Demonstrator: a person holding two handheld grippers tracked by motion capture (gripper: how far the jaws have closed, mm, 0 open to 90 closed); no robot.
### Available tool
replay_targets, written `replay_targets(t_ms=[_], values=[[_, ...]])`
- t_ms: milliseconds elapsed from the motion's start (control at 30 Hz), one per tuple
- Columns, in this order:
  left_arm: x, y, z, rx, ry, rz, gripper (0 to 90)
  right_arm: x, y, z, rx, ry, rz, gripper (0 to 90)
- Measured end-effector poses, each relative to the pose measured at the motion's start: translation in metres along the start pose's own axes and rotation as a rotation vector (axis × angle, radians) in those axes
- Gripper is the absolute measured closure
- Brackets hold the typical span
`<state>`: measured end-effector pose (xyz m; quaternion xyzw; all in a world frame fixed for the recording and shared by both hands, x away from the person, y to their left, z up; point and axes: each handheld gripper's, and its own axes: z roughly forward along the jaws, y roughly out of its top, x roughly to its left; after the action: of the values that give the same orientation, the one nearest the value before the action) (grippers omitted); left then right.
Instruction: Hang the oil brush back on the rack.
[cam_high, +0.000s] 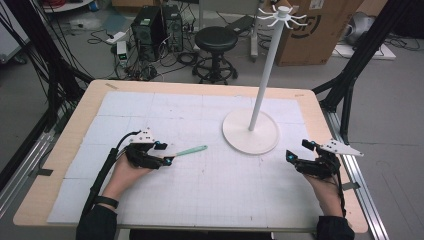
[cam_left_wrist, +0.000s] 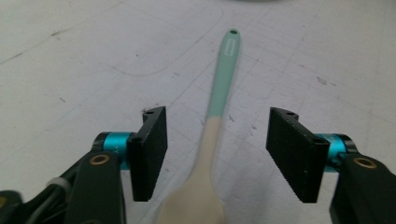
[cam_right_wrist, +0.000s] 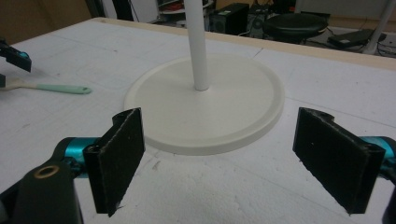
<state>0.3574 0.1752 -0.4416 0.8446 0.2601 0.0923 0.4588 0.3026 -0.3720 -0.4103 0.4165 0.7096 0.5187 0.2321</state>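
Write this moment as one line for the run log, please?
left gripper: open, jaws astride spatula, not gripping | right gripper: open, facing stand base | spatula: flat on table

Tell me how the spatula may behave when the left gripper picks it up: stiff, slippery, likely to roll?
The spatula looks slim and small, so probably light. It lies flat between the open left gripper jaws; its flattened shape suggests little rolling. The smooth handle might slip or pivot if pinched off-centre.
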Motion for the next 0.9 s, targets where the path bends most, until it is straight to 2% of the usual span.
replay_targets(t_ms=[200,400,733,900], values=[[0.000,0.001,0.001,0.024,0.007,0.004,51.1,0.000,0.000,0.000,-0.001,0.000,0.000,15.8],[-0.003,0.004,0.004,0.059,0.013,0.035,60.1,0.000,0.000,0.000,0.000,0.000,-0.002,15.8],[-0.003,0.005,0.012,0.104,0.028,0.049,66.1,0.000,0.000,0.000,-0.002,0.002,0.001,15.8],[-0.002,0.005,0.013,0.109,0.028,0.045,70.7,-0.001,0.000,0.000,-0.003,0.002,0.000,15.9]])
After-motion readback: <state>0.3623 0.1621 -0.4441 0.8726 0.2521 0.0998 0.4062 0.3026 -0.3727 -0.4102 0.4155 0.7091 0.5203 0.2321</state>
